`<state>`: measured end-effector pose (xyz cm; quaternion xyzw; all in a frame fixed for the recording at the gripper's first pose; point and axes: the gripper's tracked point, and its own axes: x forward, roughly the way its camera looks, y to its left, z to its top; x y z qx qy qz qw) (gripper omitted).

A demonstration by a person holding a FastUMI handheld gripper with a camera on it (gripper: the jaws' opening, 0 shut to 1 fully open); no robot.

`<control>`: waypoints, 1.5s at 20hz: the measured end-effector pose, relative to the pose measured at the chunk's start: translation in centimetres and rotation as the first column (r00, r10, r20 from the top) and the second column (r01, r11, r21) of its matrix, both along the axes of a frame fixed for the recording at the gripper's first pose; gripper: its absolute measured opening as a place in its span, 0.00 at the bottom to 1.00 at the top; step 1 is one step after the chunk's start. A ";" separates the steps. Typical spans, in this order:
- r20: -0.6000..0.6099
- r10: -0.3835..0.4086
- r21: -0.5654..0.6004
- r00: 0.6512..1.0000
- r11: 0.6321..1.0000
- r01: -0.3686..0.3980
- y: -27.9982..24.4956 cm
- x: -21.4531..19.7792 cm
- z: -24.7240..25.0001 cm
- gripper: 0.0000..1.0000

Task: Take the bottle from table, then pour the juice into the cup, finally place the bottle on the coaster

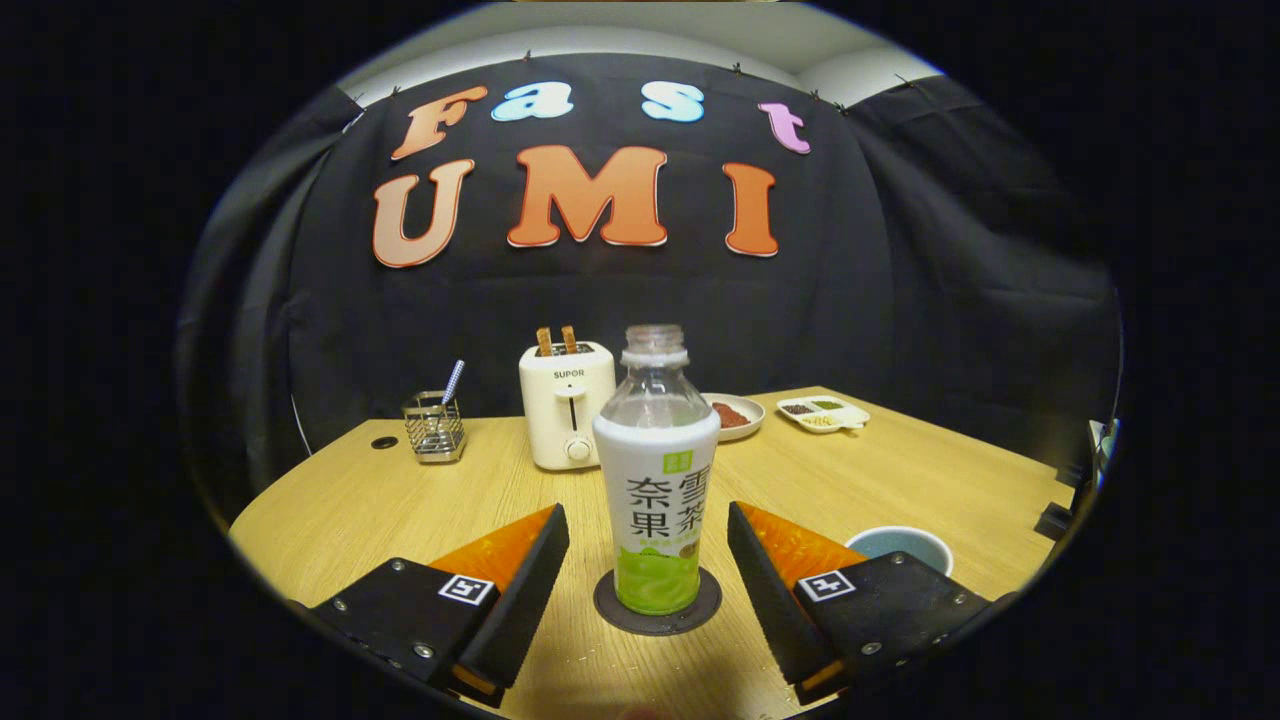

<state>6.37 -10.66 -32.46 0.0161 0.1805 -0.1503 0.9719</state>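
We see the bottle (656, 470) standing upright on the coaster (657, 603), uncapped, with its clear upper part apparently empty. The tongs (648, 570) stand wide open, holding nothing; each finger is clear of the bottle wall, one on either side.

Hazards we judge from this position:
- A sideways drift of the tongs would bring one finger against the bottle and tip it, since the base is narrow and the body tall.
- A forward push could slide the bottle off the coaster.
- The cup (900, 545) sits just beyond the right finger; a swing that way could strike it.

The tongs are level, low over the table (330, 510), aimed straight at the bottle's lower half.
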 end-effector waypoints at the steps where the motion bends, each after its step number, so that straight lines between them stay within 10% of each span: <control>1: 0.021 0.005 -0.013 1.000 1.000 -0.004 0.5 -0.3 1.4 0.95; 30: 0.374 0.274 -0.108 0.886 0.962 -0.251 11.5 -6.5 31.0 0.95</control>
